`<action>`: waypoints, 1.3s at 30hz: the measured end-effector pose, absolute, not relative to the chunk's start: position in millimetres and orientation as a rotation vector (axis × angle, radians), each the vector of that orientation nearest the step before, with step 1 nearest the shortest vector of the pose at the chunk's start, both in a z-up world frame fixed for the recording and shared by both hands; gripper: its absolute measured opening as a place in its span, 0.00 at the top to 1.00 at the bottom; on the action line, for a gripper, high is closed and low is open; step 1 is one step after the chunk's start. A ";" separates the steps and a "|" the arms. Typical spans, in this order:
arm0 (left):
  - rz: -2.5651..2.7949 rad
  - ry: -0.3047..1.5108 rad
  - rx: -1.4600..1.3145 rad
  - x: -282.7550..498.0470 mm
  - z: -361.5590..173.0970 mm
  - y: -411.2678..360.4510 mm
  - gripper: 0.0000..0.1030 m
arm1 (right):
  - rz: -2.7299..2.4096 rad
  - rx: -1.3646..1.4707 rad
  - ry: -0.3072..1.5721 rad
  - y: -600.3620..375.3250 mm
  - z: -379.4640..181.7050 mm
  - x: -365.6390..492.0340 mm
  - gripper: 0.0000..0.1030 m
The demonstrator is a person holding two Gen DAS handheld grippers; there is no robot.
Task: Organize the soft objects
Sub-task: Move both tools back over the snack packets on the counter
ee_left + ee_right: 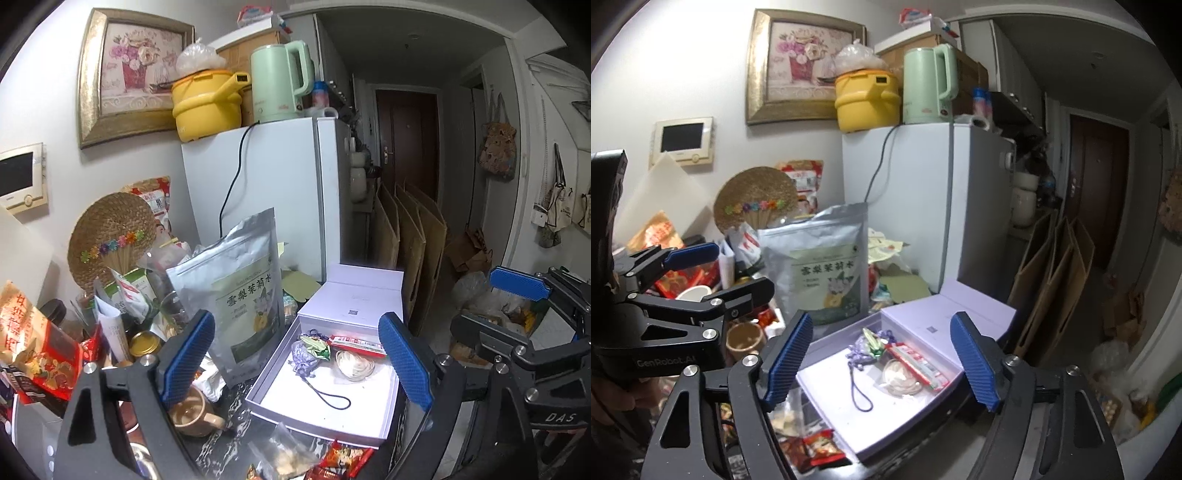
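Observation:
An open white box (273,373) (827,395) lies on the dark table with its lid folded back. In it sit a purple knitted pouch with a dark cord (304,360) (862,350), a green foil sweet (314,343) (873,341), a red and white sachet (356,341) (918,363) and a clear bag of pale rubber bands (354,365) (899,376). My left gripper (295,367) hovers over the box, open, nothing between its blue pads. My right gripper (882,363) hangs open above the same box, also with nothing in it. It shows at the right edge of the left wrist view (517,295).
A silver tea pouch (236,295) (820,266) stands behind the box. Snack packets (343,458) (820,446), a brown mug (192,411) and cluttered bags crowd the left. A white fridge (266,192) (905,199) rises behind, and flat cardboard (410,251) leans by the hallway.

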State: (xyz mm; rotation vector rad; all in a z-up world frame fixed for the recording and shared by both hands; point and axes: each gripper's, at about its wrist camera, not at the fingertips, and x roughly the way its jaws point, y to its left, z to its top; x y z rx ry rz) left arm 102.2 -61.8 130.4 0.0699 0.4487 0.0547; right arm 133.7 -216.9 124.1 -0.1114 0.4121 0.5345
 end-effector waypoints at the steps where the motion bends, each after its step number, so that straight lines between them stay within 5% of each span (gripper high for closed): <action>1: 0.056 0.444 0.073 97.3 130.8 -62.0 0.10 | 0.542 -0.106 0.409 -218.0 124.6 128.4 0.21; 4: 0.058 0.428 0.080 82.8 129.3 -61.6 0.00 | 0.551 -0.099 0.401 -220.7 123.7 116.8 0.17; 39: 0.134 0.659 -0.094 10.2 -2.9 -24.7 0.01 | 0.657 -0.128 0.533 -191.7 -3.3 38.3 0.17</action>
